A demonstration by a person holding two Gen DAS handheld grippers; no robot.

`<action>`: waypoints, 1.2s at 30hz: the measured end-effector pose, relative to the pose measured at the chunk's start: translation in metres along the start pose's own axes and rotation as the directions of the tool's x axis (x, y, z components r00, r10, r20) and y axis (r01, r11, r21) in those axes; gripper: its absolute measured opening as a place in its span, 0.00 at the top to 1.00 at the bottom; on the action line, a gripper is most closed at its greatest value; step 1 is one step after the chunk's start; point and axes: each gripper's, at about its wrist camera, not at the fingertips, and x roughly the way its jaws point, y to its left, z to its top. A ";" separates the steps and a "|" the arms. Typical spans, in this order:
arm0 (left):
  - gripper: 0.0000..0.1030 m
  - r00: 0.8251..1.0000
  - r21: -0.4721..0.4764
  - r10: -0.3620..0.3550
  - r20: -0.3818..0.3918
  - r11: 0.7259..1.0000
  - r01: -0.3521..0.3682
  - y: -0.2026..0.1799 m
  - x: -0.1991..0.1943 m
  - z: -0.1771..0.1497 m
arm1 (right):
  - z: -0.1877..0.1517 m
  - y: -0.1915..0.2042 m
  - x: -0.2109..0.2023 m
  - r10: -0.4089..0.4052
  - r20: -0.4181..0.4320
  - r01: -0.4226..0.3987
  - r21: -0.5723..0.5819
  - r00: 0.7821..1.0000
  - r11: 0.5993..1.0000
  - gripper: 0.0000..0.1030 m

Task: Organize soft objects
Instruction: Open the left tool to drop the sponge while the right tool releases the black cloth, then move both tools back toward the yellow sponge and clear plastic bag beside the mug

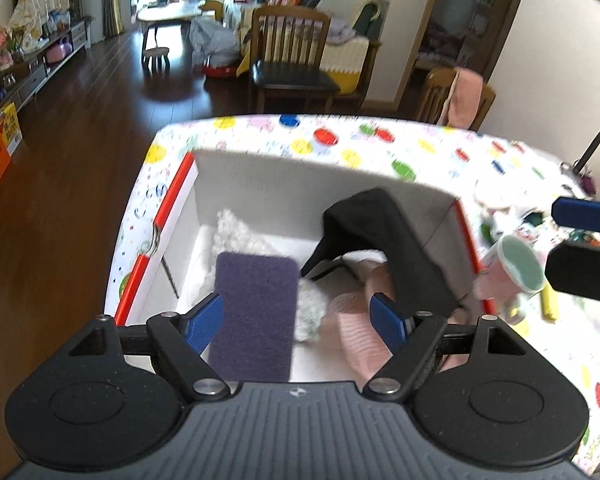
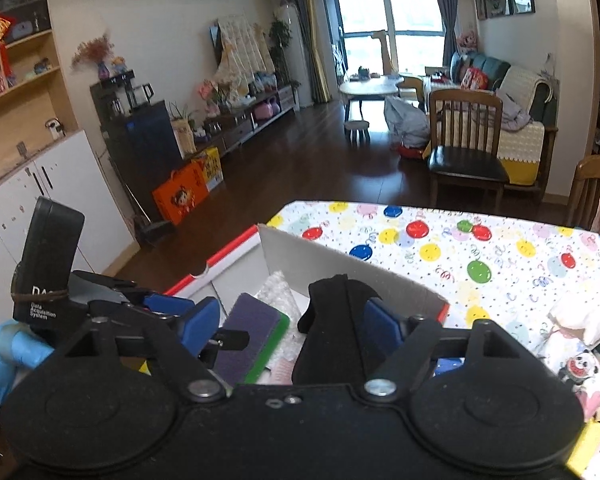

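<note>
A white cardboard box (image 1: 236,184) with red edges sits on the balloon-print table. Inside lie a purple scouring sponge (image 1: 254,316), a white fluffy cloth (image 1: 236,232), a pink knit piece (image 1: 360,336) and a black cloth (image 1: 396,248) draped over the right wall. My left gripper (image 1: 298,322) is open over the box, the sponge beside its left finger, loose. My right gripper (image 2: 292,328) is open and empty above the box (image 2: 284,248); the sponge (image 2: 252,336) with its green edge and the black cloth (image 2: 336,320) lie below it.
A pink cup with a green lid (image 1: 516,268) and a yellow item (image 1: 548,304) lie on the tablecloth (image 1: 420,148) right of the box. Panda-print fabric (image 2: 580,364) lies at right. Wooden chairs (image 1: 292,60) stand beyond the table's far edge.
</note>
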 end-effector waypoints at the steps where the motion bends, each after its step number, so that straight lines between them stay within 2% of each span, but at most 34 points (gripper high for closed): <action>1: 0.22 1.000 0.000 -0.005 0.013 1.000 0.005 -0.003 -0.005 0.000 | -0.001 -0.001 -0.006 0.001 0.008 -0.001 0.005 1.000 1.000 0.21; 3: 0.22 0.999 0.009 -0.009 0.038 1.000 0.009 -0.011 -0.016 0.001 | -0.001 -0.005 -0.017 0.007 0.021 -0.008 0.023 1.000 1.000 0.20; 7: 0.18 0.996 0.038 -0.010 0.092 0.999 0.006 -0.028 -0.037 0.001 | -0.006 -0.012 -0.040 0.012 0.058 -0.014 0.037 0.998 0.999 0.10; 12: 0.18 0.987 0.057 -0.041 0.154 0.998 0.032 -0.053 -0.060 -0.002 | -0.013 -0.023 -0.068 0.020 0.092 -0.024 0.043 0.996 0.999 0.07; 19: 0.16 0.978 0.076 -0.091 0.185 0.994 0.078 -0.094 -0.075 -0.005 | -0.031 -0.051 -0.109 -0.011 0.152 0.003 0.056 0.988 0.998 0.01; 25: 0.15 0.970 0.083 -0.144 0.194 0.988 0.130 -0.131 -0.075 -0.008 | -0.055 -0.081 -0.139 -0.099 0.192 0.089 0.061 0.976 0.994 0.00; 27: 0.09 0.968 0.084 -0.162 0.193 0.985 0.148 -0.144 -0.072 -0.010 | -0.064 -0.096 -0.148 -0.131 0.199 0.117 0.081 0.971 0.990 0.00; 28: 0.01 0.967 0.085 -0.167 0.192 0.985 0.153 -0.150 -0.070 -0.011 | -0.068 -0.103 -0.152 -0.146 0.201 0.129 0.094 0.969 0.987 0.00; 36: 0.00 0.965 0.064 -0.201 0.169 0.979 0.192 -0.203 -0.050 -0.014 | -0.108 -0.172 -0.181 -0.282 0.204 0.241 0.204 0.937 0.949 0.00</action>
